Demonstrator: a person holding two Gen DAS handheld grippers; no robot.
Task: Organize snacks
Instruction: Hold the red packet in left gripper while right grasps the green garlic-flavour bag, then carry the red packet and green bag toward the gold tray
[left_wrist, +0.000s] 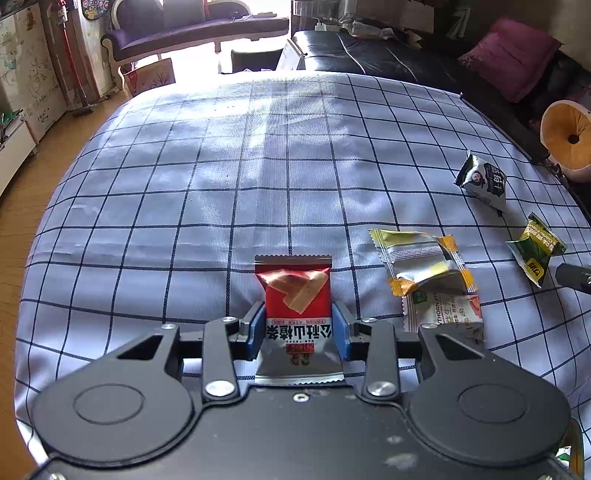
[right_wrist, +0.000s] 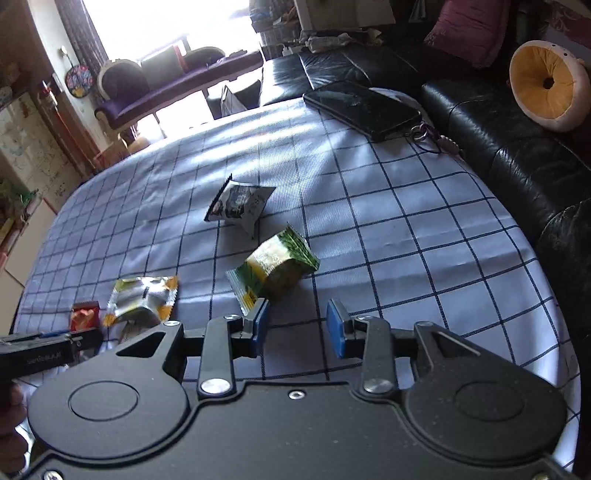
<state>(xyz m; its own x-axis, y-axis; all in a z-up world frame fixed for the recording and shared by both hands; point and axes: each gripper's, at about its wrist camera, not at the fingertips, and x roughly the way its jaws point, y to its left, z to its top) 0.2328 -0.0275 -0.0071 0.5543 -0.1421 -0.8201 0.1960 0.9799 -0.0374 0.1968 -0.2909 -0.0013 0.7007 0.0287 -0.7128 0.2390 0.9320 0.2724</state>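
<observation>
A red snack packet (left_wrist: 295, 295) stands between the blue pads of my left gripper (left_wrist: 299, 328), which is shut on its lower half just above the checked tablecloth (left_wrist: 221, 184). To its right lie a yellow-and-silver packet (left_wrist: 421, 262) on top of a white packet (left_wrist: 443, 314), then a black-and-white packet (left_wrist: 482, 182) and a green packet (left_wrist: 535, 247). In the right wrist view my right gripper (right_wrist: 298, 321) is open and holds nothing. The green packet (right_wrist: 275, 269) lies just past its left finger, and the black-and-white packet (right_wrist: 238, 203) lies farther off.
A dark phone (right_wrist: 364, 107) with a bunch of keys (right_wrist: 430, 138) lies at the table's far right corner. A black leather sofa (right_wrist: 517, 155) with a round yellow cushion (right_wrist: 546, 88) runs along the right edge. Wooden floor shows to the left.
</observation>
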